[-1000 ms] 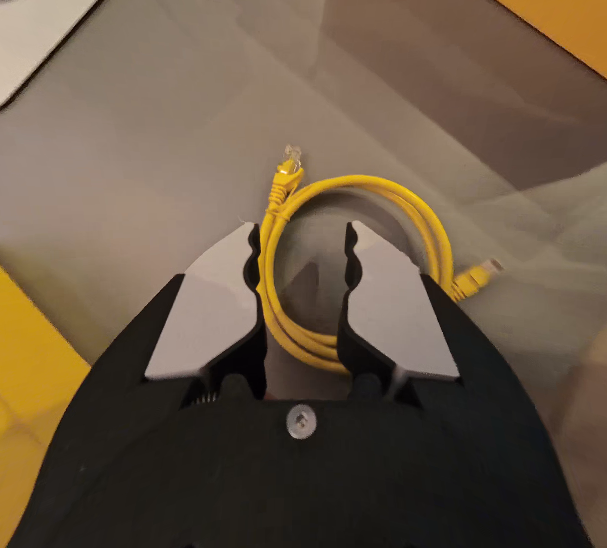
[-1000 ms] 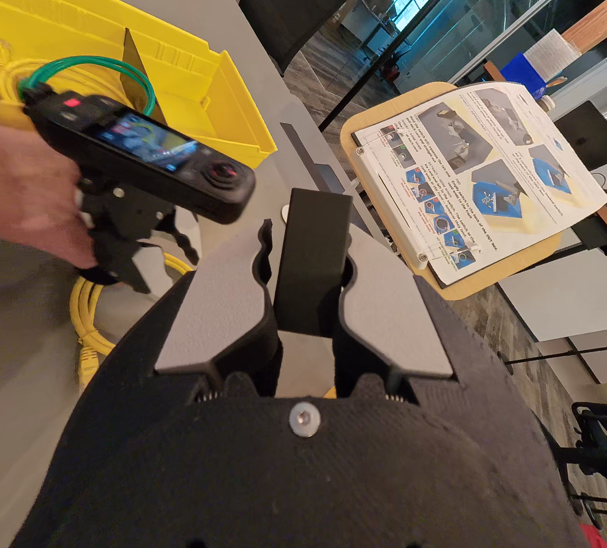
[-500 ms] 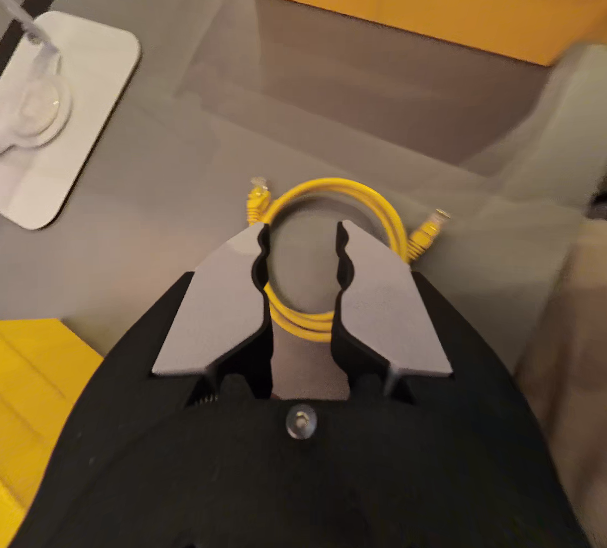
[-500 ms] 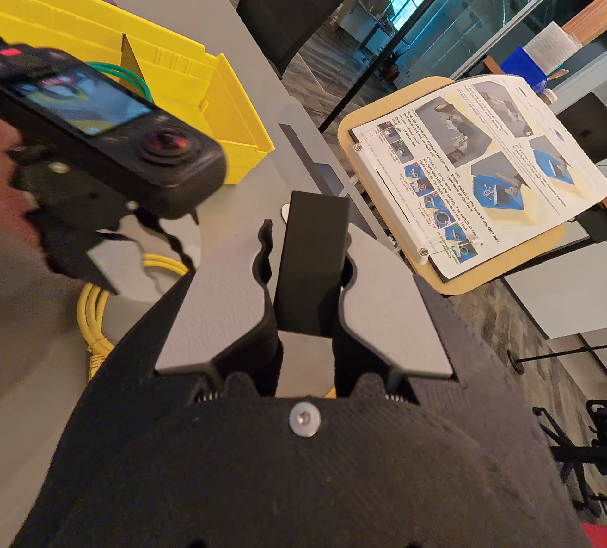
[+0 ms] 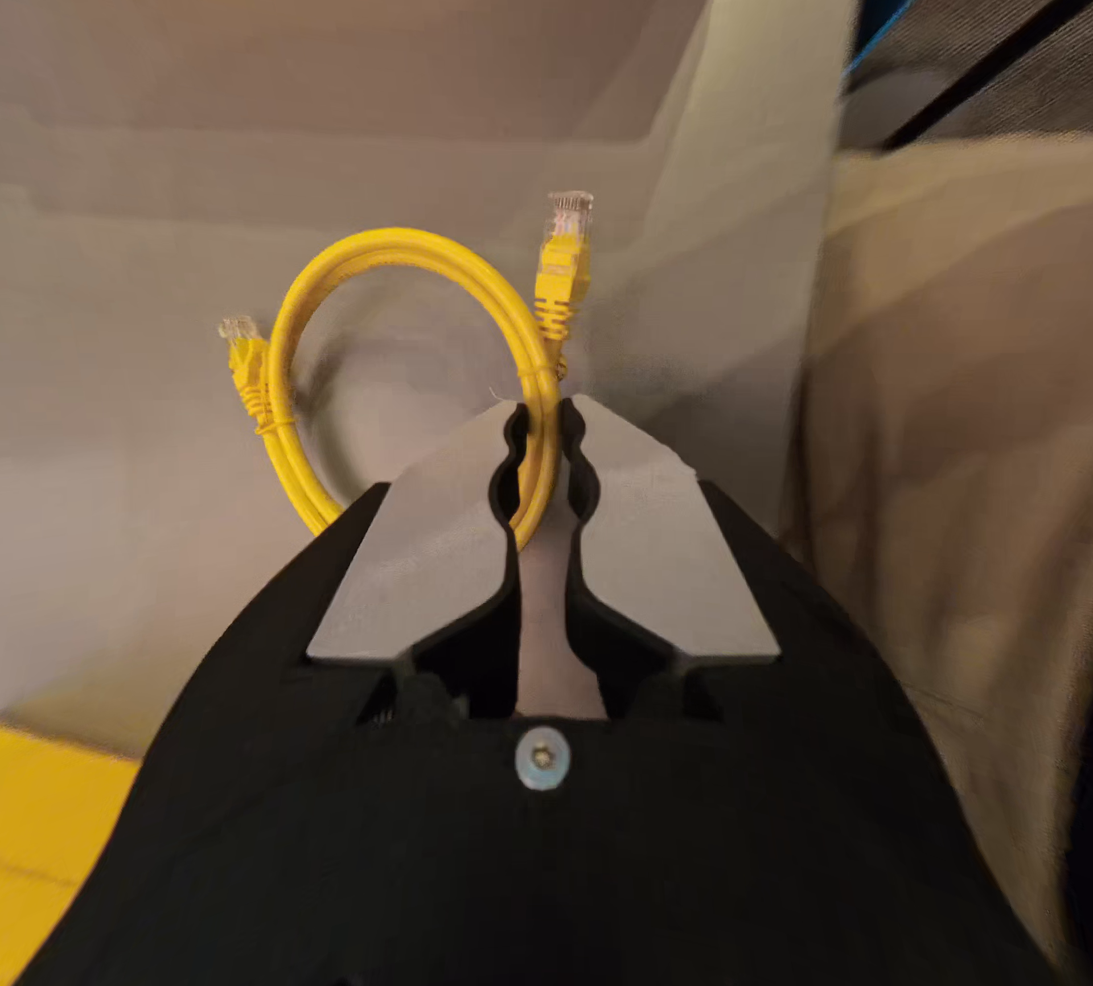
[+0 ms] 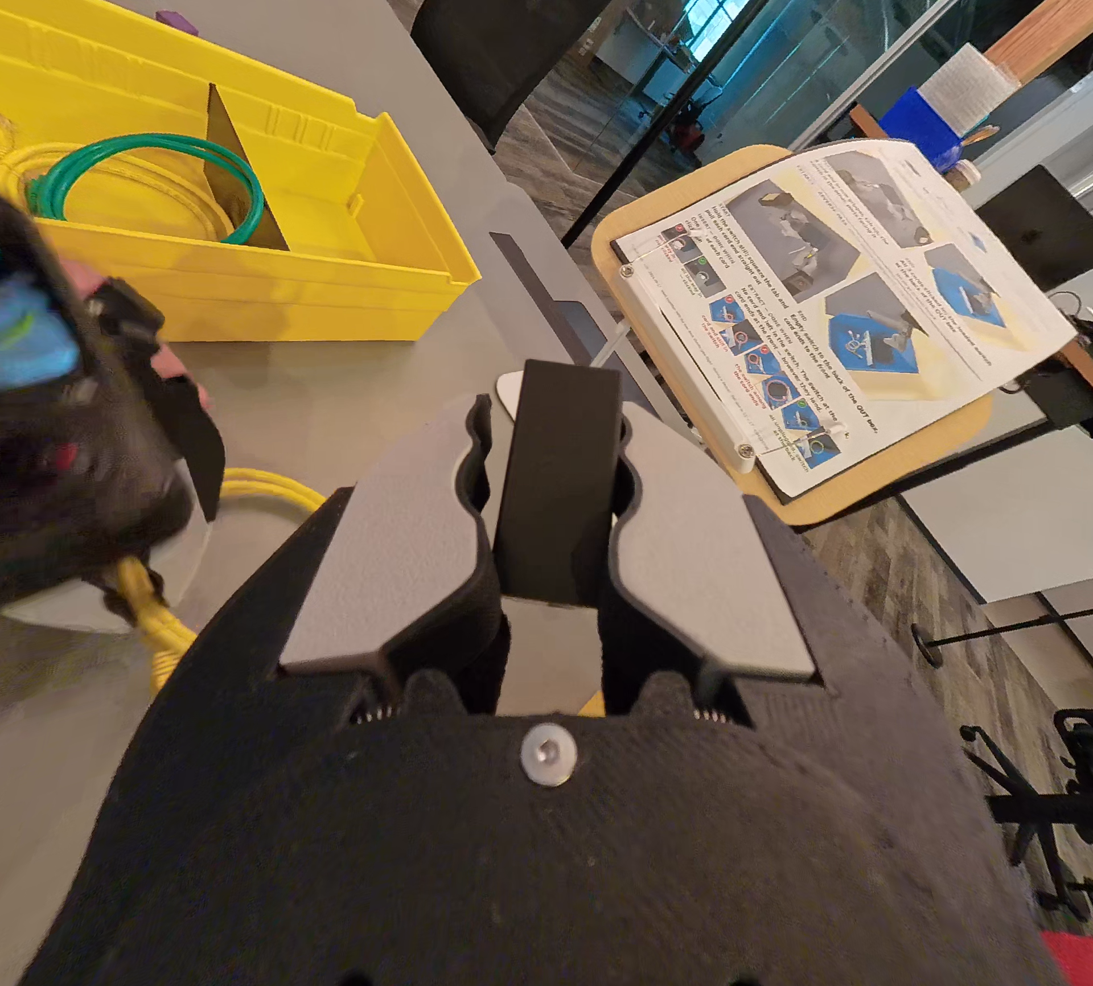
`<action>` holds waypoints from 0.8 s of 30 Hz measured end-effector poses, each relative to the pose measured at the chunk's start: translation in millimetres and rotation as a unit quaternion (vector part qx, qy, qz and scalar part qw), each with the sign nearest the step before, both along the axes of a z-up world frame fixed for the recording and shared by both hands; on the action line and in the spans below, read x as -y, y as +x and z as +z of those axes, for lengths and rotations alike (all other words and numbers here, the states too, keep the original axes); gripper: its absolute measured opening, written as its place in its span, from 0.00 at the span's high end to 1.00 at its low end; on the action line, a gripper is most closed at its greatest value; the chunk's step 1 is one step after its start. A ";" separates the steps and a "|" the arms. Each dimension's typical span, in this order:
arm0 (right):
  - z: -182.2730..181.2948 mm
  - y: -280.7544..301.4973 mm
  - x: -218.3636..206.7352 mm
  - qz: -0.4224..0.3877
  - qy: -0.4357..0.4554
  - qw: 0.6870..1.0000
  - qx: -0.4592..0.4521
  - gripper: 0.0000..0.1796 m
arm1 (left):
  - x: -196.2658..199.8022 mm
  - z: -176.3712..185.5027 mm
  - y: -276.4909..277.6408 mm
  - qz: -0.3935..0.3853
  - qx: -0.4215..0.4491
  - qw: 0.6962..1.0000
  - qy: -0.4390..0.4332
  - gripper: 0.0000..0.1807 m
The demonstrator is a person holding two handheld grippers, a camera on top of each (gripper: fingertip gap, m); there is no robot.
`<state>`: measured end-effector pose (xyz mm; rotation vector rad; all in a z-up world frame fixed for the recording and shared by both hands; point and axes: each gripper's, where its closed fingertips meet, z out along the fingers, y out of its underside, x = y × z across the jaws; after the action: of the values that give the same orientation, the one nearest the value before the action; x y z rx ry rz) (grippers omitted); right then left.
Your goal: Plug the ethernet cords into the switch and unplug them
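In the left wrist view my left gripper is shut on a coiled yellow ethernet cord, pinching the right side of the loop. One clear plug points up beside the fingertips; the other plug sits at the loop's left. In the right wrist view my right gripper is shut on the black box-shaped switch, held upright over the grey table. The left gripper shows blurred at the left there, with the yellow cord under it.
A yellow bin at the back left holds a green cord coil and more yellow cords. A board with an instruction sheet stands to the right. A black chair is behind the table. Beige cloth fills the right. Across from one pair of fingers to the other is roughly 20 centimeters.
My left gripper has closed from open onto the yellow cord's loop and swung round with it. The right gripper keeps holding the switch, almost still.
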<state>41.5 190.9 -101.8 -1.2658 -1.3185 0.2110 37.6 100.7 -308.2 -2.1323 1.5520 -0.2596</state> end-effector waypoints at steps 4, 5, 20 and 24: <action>12.5 15.7 -5.0 -0.011 -0.004 1.000 -0.022 0.79 | 45.6 106.0 24.4 -0.051 0.271 0.934 -0.226 0.94; 17.5 19.9 -5.6 -0.013 -0.005 0.999 -0.031 0.79 | 48.6 131.3 22.5 -0.055 0.317 0.905 -0.277 0.95; 26.5 22.3 -1.4 -0.005 -0.017 0.999 -0.050 0.80 | -99.8 0.6 -56.3 0.168 -0.015 0.951 -0.261 0.83; 24.9 20.9 -1.9 0.000 -0.023 0.998 -0.055 0.81 | -124.1 -14.5 -74.1 0.260 -0.033 0.949 -0.177 0.82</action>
<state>62.4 192.8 -76.9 -1.2750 -1.2254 0.3079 -36.4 224.8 -322.7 -2.7640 0.9686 -0.3018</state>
